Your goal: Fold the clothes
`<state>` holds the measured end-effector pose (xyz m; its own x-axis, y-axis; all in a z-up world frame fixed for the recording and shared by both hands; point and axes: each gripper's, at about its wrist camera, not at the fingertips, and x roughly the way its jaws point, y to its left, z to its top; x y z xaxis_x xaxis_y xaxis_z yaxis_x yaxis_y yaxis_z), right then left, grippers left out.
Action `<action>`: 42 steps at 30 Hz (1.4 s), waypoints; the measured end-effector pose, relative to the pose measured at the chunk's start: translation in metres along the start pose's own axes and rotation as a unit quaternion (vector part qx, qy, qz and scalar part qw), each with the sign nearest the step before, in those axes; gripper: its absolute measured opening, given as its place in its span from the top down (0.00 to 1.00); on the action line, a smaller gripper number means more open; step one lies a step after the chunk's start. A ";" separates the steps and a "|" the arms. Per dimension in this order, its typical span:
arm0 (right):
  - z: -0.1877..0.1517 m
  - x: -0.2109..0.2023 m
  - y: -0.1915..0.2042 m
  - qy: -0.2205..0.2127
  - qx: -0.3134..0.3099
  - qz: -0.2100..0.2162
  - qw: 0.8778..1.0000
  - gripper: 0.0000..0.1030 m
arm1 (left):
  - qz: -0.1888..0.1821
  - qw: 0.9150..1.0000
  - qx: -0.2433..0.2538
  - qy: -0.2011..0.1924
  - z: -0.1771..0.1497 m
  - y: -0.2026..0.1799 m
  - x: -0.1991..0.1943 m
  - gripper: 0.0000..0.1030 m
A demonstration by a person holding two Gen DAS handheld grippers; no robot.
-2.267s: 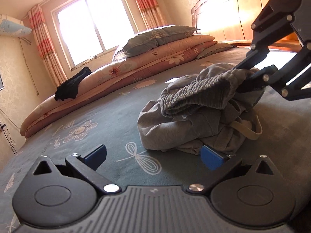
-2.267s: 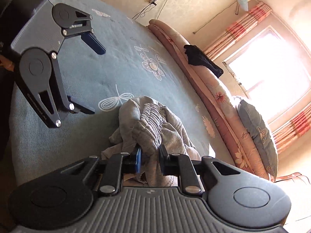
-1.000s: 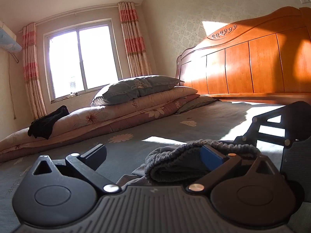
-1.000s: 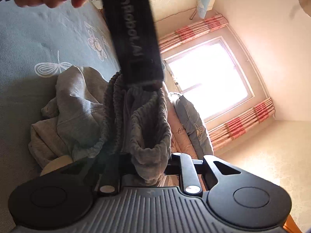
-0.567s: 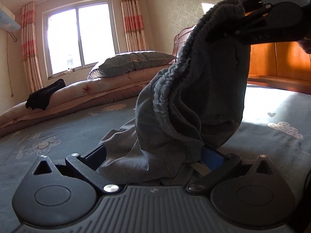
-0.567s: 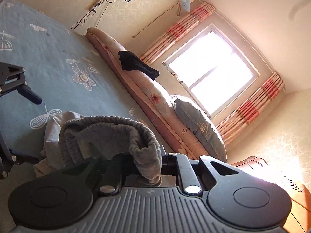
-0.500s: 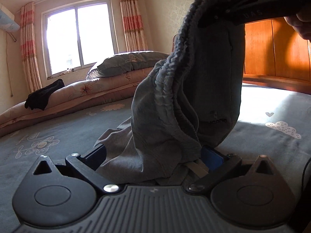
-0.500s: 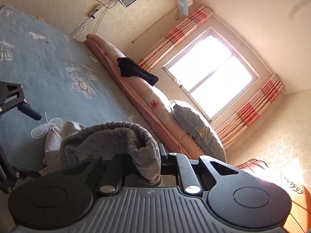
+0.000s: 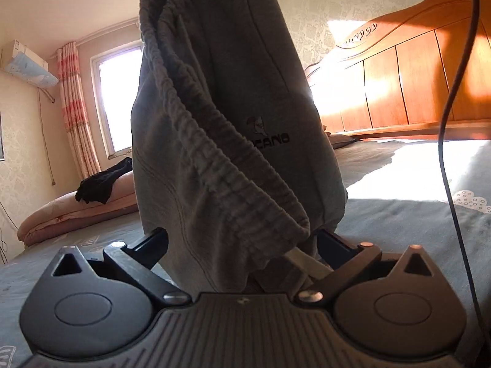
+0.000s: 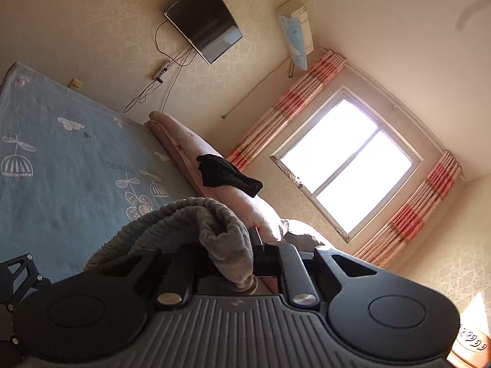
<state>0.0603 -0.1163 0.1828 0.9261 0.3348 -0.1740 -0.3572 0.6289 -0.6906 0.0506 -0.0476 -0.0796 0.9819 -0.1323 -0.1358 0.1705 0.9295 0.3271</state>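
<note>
Grey sweatpants (image 9: 233,98) with a ribbed elastic waistband hang from above the frame down to the blue-grey bed sheet (image 9: 399,224). My left gripper (image 9: 244,240) is open and low over the bed. The lower waistband and a pale drawstring (image 9: 302,262) hang between its wide-apart fingers without being pressed. In the right wrist view my right gripper (image 10: 225,256) is shut on a bunched fold of the waistband (image 10: 221,230), held high above the bed sheet (image 10: 61,165). Part of the left gripper (image 10: 18,273) shows at the bottom left there.
Rolled pink quilts (image 9: 61,214) with a black garment (image 9: 101,184) on them lie along the bed's far side under the window (image 10: 346,165). A wooden headboard (image 9: 414,92) stands at the right. A black cable (image 9: 445,141) hangs down the right side.
My right gripper has risen with the waistband, so the sweatpants now hang taller and leave the top of the left wrist view. The left gripper has sunk a little and come closer under the garment.
</note>
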 end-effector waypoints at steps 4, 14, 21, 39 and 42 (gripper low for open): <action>0.020 -0.002 0.001 -0.010 0.006 0.016 1.000 0.85 | 0.074 0.995 0.055 -0.025 -0.012 -0.016 0.009 0.00; 0.025 -0.010 -0.003 -0.004 0.002 0.001 1.000 0.85 | 0.185 0.979 0.024 -0.078 -0.006 -0.013 0.007 0.00; 0.004 -0.010 -0.019 0.013 0.026 -0.020 0.999 0.85 | 0.243 0.964 0.003 -0.109 -0.003 0.026 -0.021 0.00; -0.035 0.001 -0.019 0.055 0.046 -0.002 0.997 0.84 | 0.092 0.988 -0.119 -0.022 0.024 0.107 -0.035 0.81; -0.047 -0.001 -0.019 0.070 0.065 0.026 0.995 0.85 | 0.113 0.987 -0.112 -0.023 0.033 0.126 -0.030 0.81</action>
<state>0.0719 -0.1618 0.1628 0.9102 0.2745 -0.3102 -0.4101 0.7019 -0.5824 0.0453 0.0623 -0.0028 0.9963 0.0767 -0.0378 -0.0713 0.9892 0.1281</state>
